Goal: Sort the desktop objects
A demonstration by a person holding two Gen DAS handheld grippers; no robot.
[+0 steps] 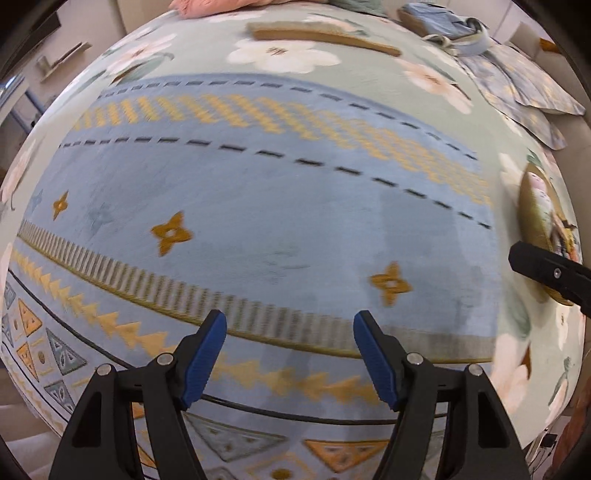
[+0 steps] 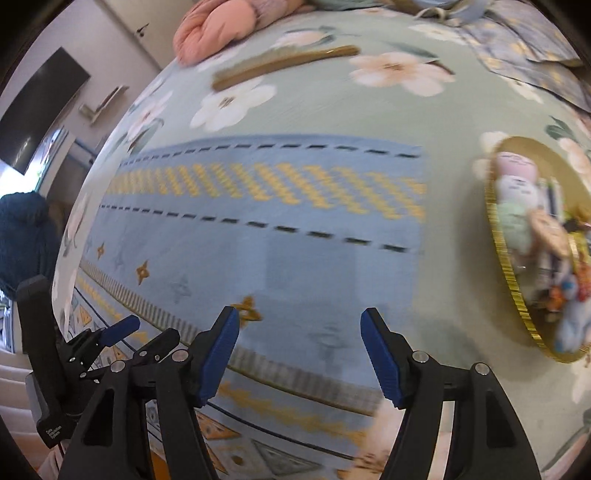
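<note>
I see a bed point(image 1: 332, 85) covered in a pale green sheet with big white and pink flowers, and it fills nearly both views. Spread over its middle lies a blue mat point(image 1: 258, 206) with yellow zigzag bands, dashed dark lines and small ochre stars; its surface is bare, giving me wide open room under both tools. Its right edge point(image 2: 423, 199) stops well short of the round gold-rimmed tray point(image 2: 506, 280), which sits on the sheet to my right. That tray holds a jumble of small plush toys point(image 2: 517, 192), pink, white and mint, with tinier bright bits I cannot make out through the blur. Near the far edge of the bed lies a long wooden brush point(image 2: 280, 64), beside a pink cushion point(image 2: 214, 33); folded blue patterned cloth point(image 1: 517, 81) lies at the far right corner.

My left gripper point(image 1: 290, 356) hangs over the mat's near border, its blue pads apart with nothing between them. My right gripper point(image 2: 299, 354) is spread just as wide and empty, above the mat's near right part, the tray near its right finger.
</note>
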